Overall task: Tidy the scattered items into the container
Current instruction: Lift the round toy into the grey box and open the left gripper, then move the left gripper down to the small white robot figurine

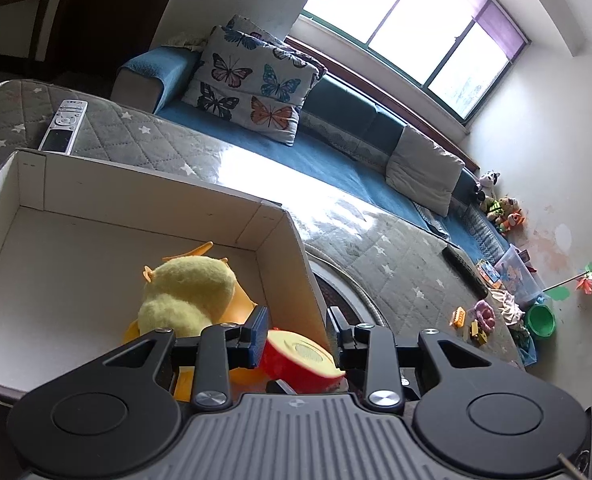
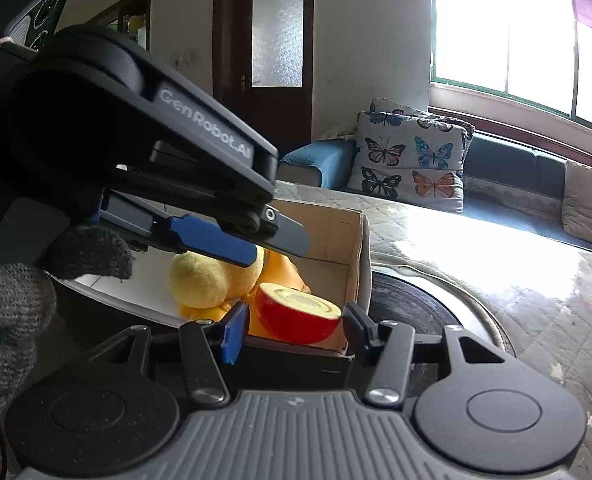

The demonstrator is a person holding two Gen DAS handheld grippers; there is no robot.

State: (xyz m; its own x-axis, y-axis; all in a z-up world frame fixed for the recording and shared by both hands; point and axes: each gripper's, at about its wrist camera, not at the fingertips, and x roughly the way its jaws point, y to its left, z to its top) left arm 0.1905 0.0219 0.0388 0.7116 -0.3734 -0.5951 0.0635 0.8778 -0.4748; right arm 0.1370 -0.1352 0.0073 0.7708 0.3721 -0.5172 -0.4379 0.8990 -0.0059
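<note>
A white cardboard box [image 1: 75, 184] stands on a grey quilted table; it also shows in the right wrist view [image 2: 356, 240]. Inside lie a yellow plush duck [image 1: 187, 292] [image 2: 211, 280] and a red toy apple half [image 1: 300, 364] [image 2: 296, 312], cut face up. My left gripper [image 1: 296, 336] is open, its jaws apart on either side of the apple half above the box's near corner. My right gripper [image 2: 296, 328] is open at the box's near edge, the apple half beyond its jaws. The left gripper's body [image 2: 155, 140] hangs over the box in the right wrist view.
A remote control [image 1: 61, 126] lies on the table beyond the box. Small toys [image 1: 476, 320] sit at the table's far right end. A blue sofa [image 1: 336, 160] with a butterfly cushion [image 1: 251, 84] runs behind. A dark round plate [image 2: 412, 304] sits right of the box.
</note>
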